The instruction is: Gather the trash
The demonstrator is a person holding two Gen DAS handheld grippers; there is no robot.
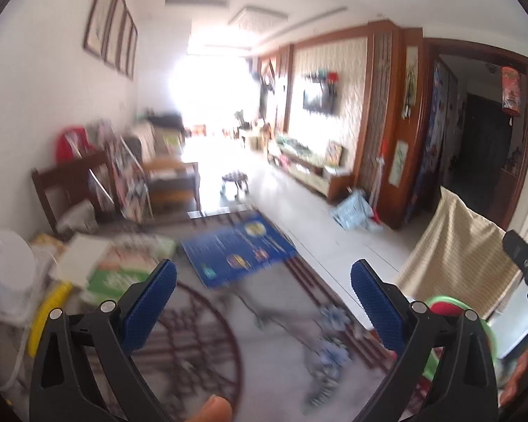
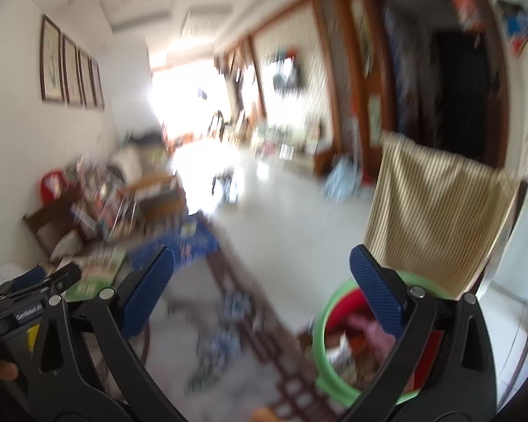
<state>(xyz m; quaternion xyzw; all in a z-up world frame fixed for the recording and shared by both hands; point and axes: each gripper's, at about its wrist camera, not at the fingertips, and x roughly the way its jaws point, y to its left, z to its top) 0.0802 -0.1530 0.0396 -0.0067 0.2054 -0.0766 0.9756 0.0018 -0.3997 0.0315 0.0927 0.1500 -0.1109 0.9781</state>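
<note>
My left gripper (image 1: 264, 277) is open over a glass-topped table (image 1: 274, 379), with nothing between its blue pads. A blurred blue-and-white crumpled thing (image 1: 329, 348) lies on the glass below and to the right of it. Behind its right finger shows a green-rimmed bin (image 1: 447, 301) with a red lining. My right gripper (image 2: 262, 260) is open and holds nothing. It hangs over the table's right edge, with the bin (image 2: 318, 337) low on the right. Wrappers and a pink scrap lie in the bin. The crumpled thing (image 2: 225, 320) sits low between its fingers.
A blue printed box (image 1: 239, 253) and green packets (image 1: 123, 270) lie at the table's far end. A chair draped in beige striped cloth (image 2: 436, 218) stands behind the bin. A wooden chair (image 1: 70, 186) and clutter line the left wall. Pale floor tiles (image 2: 292, 218) run toward a bright window.
</note>
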